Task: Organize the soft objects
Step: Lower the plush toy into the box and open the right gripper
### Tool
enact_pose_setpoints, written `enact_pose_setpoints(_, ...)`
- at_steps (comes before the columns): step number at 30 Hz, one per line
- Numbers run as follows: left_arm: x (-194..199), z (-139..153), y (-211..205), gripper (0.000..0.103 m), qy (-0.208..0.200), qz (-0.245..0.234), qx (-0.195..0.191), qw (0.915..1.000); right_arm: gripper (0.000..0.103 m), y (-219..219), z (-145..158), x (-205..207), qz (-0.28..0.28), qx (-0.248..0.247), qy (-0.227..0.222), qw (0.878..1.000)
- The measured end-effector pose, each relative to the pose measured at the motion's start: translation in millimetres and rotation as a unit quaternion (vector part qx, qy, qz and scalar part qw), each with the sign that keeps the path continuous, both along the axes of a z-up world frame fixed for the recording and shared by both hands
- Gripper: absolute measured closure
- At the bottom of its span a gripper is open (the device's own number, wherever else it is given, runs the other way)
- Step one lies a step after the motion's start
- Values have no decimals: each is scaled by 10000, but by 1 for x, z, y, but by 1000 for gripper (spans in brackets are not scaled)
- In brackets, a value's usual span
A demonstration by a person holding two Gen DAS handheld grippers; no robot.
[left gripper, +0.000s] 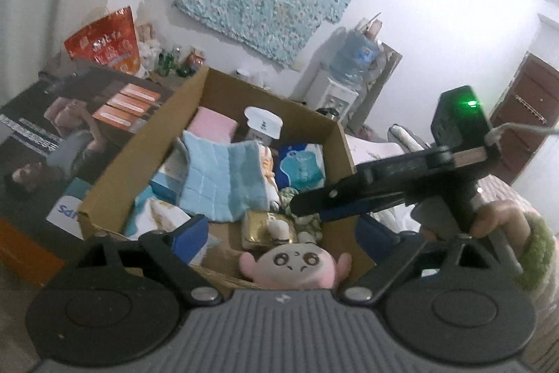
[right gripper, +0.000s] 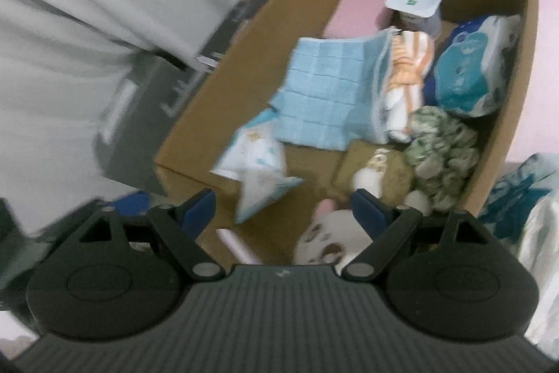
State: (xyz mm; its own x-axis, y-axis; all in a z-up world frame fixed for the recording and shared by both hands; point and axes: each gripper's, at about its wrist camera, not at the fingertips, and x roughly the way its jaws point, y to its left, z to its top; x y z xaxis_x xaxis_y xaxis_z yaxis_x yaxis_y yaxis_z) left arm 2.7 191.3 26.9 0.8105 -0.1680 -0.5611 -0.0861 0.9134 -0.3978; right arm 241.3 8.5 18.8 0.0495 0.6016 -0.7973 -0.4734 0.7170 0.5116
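A brown cardboard box (left gripper: 174, 124) holds soft things: a light blue quilted cloth (left gripper: 223, 177), a pink pad (left gripper: 213, 124), a blue-white packet (left gripper: 300, 166), a green patterned bundle (right gripper: 443, 149) and a white-capped tub (left gripper: 262, 124). A pink-eared plush face (left gripper: 297, 264) lies at the box's near edge, between my left gripper's (left gripper: 283, 233) open jaws, untouched. My right gripper (right gripper: 283, 208) is open over the box's near end, with the plush (right gripper: 332, 240) just below it. In the left wrist view the right gripper's fingertips (left gripper: 304, 201) reach in from the right, close together.
A printed poster board (left gripper: 77, 128) lies left of the box. A red snack bag (left gripper: 104, 41) and small bottles (left gripper: 171, 62) stand behind it. A water dispenser (left gripper: 346, 83) is at the back right. Grey curtain (right gripper: 70, 6) hangs on the left.
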Motion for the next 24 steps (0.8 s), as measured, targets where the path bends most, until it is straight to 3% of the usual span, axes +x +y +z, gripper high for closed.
enact_pose_setpoints(8, -18, 3, 15, 11, -76, 181, 42, 9998, 18, 45, -21, 15, 877, -1205, 79, 9888)
enact_pose_setpoints(13, -30, 7, 29, 11, -130, 436, 75, 9989, 18, 76, -39, 11, 1648, -1953, 228, 9665)
enact_pose_setpoints(19, -36, 7, 45, 11, -82, 766, 106, 9970, 17, 95, -64, 3, 2117, -2371, 386, 9473)
enact_pose_setpoints(24, -37, 8, 54, 11, -109, 874, 129, 9960, 26, 91, -71, 2, 2110, -2423, 367, 9463)
